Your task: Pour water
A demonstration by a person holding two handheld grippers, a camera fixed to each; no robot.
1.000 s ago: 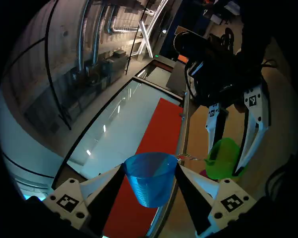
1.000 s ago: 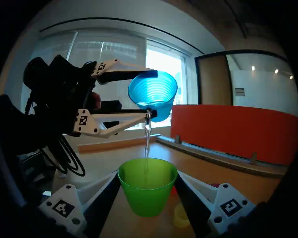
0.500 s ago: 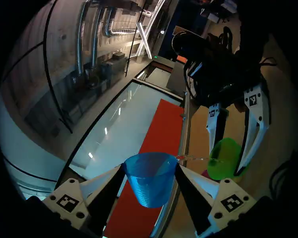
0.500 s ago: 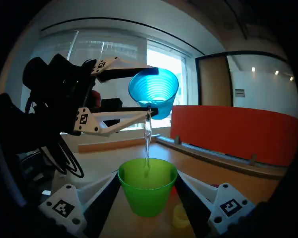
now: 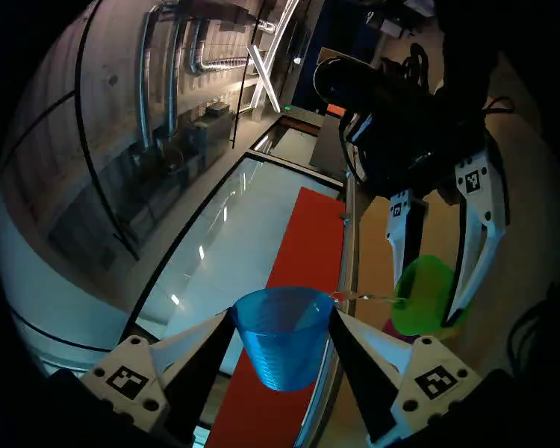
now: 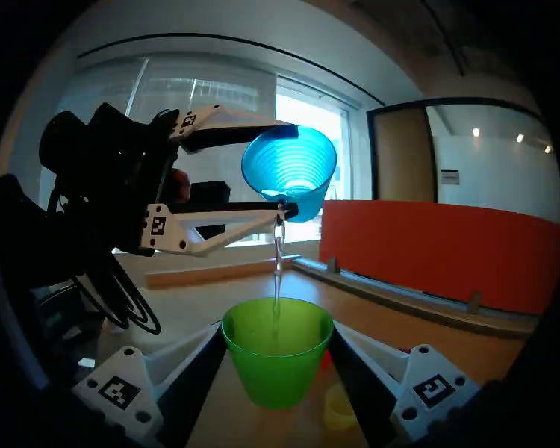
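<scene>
Blue ribbed plastic cup (image 6: 289,175), clamped in your left claw (image 5: 280,319), has tipped slightly further; its thin water stream (image 6: 278,261) still drops into the green plastic cup (image 6: 276,358) gripped by your right claw (image 6: 276,332) above the wooden tabletop (image 6: 384,317), so keep pouring.

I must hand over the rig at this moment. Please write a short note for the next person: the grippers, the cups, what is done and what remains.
Right gripper: shut on the green cup, held upright.
Left gripper: shut on the blue cup, tipped toward the green cup and higher than it.
Done: pouring is under way; a thin stream of water falls from the blue cup into the green one.
Left: probably empty the blue cup, then turn it upright. How much water it holds cannot be told.
</scene>
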